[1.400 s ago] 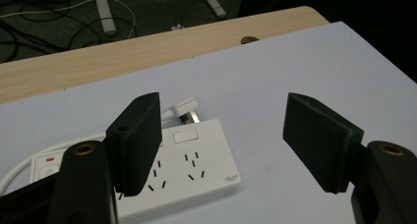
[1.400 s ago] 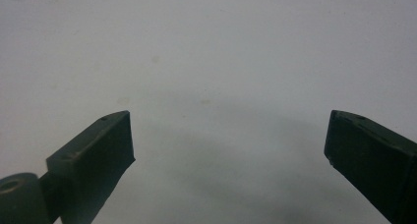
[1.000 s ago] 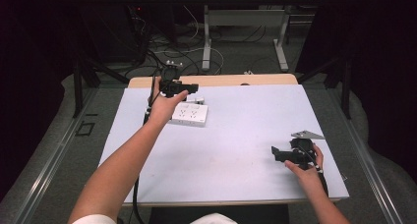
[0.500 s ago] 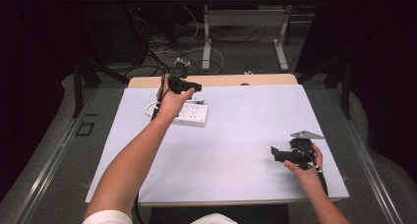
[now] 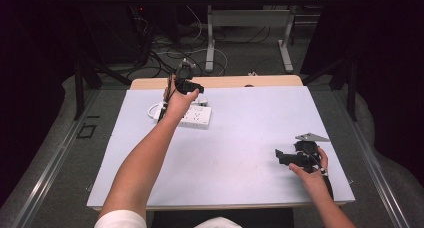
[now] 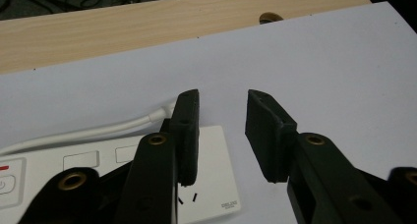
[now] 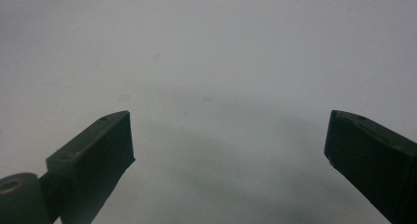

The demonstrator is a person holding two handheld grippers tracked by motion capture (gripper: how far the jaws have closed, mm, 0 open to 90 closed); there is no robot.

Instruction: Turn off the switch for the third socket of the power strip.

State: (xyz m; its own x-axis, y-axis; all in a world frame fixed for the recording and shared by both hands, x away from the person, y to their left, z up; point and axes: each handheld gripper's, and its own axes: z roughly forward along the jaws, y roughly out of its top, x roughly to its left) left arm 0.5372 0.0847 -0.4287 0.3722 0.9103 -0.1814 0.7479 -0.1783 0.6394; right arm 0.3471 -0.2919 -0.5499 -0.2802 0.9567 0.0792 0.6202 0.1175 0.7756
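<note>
White power strip [image 5: 192,117] is lying at the far left of the worktop [image 5: 250,138], not yet gripped: the left tool [image 6: 222,130], jaws just narrowing on nothing, is hovering over its cable end, slightly farther forward than before. The right tool [image 5: 292,157] is resting released, unmoved.

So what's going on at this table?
A person holds a two-jaw gripper in each hand. The left gripper is over the end of a white power strip near the table's far edge; its jaws have just been closing, with nothing clamped between them. The right gripper sits open over bare tabletop.
</note>
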